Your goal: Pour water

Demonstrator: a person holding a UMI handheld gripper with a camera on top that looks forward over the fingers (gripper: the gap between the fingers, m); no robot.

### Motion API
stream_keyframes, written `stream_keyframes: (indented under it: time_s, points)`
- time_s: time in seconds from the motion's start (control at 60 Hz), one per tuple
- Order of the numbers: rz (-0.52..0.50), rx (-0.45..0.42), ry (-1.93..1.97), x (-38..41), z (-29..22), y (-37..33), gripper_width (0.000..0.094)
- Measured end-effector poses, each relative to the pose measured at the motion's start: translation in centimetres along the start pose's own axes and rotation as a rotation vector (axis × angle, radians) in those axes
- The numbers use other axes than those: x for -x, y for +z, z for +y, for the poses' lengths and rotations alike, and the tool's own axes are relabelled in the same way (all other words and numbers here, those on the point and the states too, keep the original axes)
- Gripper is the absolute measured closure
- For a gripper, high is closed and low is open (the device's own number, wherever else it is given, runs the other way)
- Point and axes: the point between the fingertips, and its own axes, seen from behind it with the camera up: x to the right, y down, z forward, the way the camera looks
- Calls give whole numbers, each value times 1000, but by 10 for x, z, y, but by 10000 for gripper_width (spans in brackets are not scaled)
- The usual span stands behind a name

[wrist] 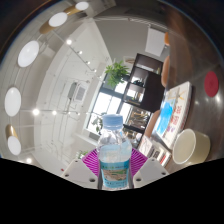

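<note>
A clear plastic water bottle with a white cap and a blue-green label stands upright between my fingers. My gripper is shut on it, with the purple pads pressing on both sides of its body. The bottle is held up in the air, tilted view toward the ceiling. A cream-coloured cup stands on the table to the right of the fingers, apart from the bottle.
A table with colourful papers or a tray lies to the right. A dark cabinet and a green plant stand beyond. Ceiling lights curve overhead at the left.
</note>
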Motion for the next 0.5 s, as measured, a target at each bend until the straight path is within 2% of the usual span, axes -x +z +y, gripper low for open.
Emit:
stream_keyframes:
  time_s: [0.25,0.5]
  points:
    - [160,-38,-916,-7,-95,-4,588]
    - [447,-109,-1240,-93,-197,-31,573]
